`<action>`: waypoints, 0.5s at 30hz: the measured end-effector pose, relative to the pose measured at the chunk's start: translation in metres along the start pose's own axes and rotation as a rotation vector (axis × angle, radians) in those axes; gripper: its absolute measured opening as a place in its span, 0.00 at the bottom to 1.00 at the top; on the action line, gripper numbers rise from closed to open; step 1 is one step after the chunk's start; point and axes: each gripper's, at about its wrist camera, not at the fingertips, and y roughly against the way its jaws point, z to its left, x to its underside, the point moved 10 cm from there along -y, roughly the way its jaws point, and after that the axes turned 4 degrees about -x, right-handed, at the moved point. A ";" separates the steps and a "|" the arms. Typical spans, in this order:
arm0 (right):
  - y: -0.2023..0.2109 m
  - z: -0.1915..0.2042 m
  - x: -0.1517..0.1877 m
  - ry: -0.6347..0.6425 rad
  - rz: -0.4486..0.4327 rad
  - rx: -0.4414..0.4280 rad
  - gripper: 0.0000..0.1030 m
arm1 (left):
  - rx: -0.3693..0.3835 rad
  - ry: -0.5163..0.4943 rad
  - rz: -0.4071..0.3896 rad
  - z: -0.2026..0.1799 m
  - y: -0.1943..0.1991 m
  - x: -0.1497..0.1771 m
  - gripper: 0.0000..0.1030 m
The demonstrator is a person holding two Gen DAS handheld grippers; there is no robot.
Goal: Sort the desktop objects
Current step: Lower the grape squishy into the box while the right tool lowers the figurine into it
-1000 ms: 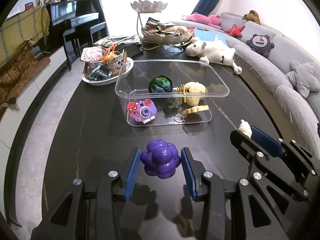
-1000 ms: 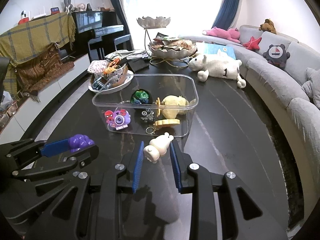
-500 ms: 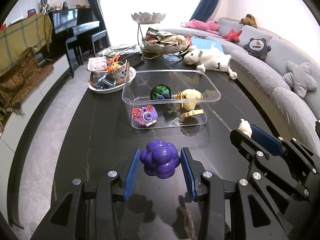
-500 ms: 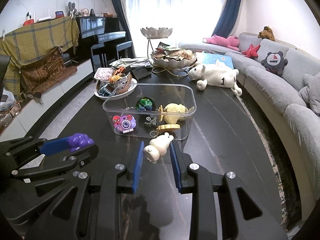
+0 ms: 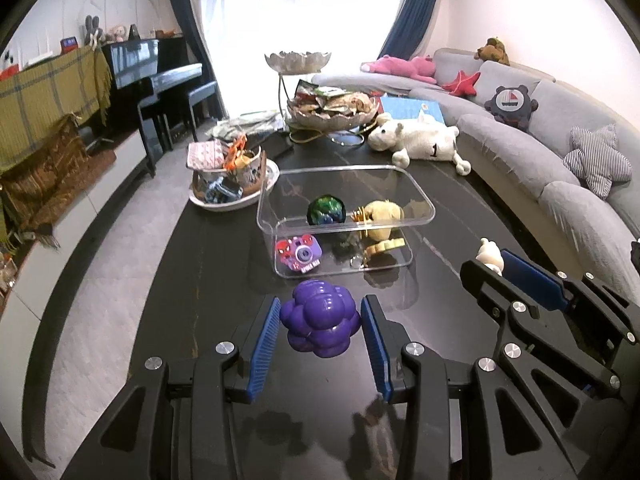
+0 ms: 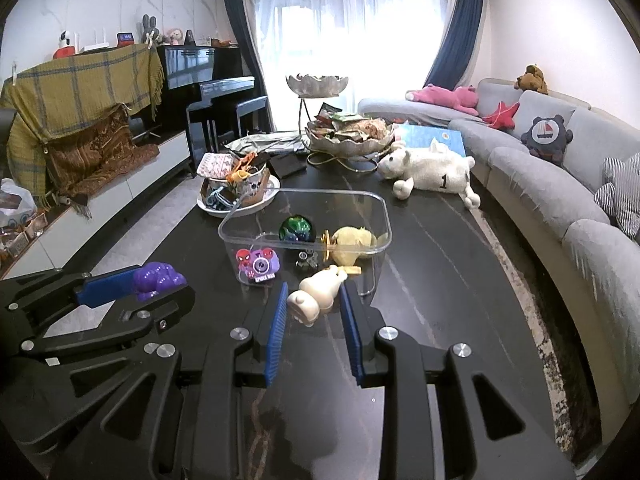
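The dark table (image 5: 208, 280) fills the lower part of both views, and more of the room behind it shows than a second ago, the piano (image 6: 208, 80) and the sofa (image 6: 540, 184) now sitting lower in view. The clear box (image 5: 416, 208) on the table looks smaller and farther off than before; its toys lie as they did, among them a green ball (image 5: 326, 210) and a purple toy camera (image 5: 298, 254). The left gripper (image 5: 320, 324) stays clamped on a bumpy purple ball (image 5: 318, 316), carried above the table. The right gripper (image 6: 314, 304) likewise keeps its blue pads pressed on a cream figure (image 6: 318, 294), held just short of the box.
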 end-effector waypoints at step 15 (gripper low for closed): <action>-0.018 -0.007 -0.042 0.008 -0.038 0.021 0.24 | 0.015 0.000 -0.037 -0.001 -0.011 -0.042 0.36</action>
